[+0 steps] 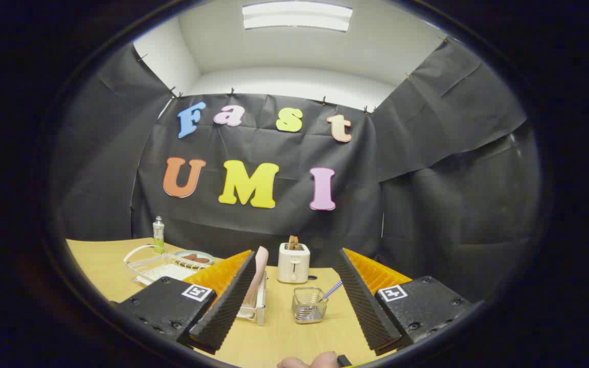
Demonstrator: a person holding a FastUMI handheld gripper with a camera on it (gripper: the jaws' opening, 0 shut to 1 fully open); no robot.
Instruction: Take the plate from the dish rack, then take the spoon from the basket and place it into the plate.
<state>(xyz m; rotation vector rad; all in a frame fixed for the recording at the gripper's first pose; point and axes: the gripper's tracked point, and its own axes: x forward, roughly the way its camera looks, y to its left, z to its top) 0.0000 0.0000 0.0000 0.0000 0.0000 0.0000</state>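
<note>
Wooden table (pixel 284 337) under parted fingers (pixel 294 286)

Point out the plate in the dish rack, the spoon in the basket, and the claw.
plate (pixel 259 271): gripper view, its upright rim above the rack.
spoon (pixel 332 291): gripper view, handle poking out of the basket.
claw (pixel 291 301): gripper view, open, midway between its fingertips.

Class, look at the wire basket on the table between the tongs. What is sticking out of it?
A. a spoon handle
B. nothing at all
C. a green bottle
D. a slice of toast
A: a spoon handle leans out of the wire basket, which stands ahead of the open tongs, in front of the toaster.
</note>
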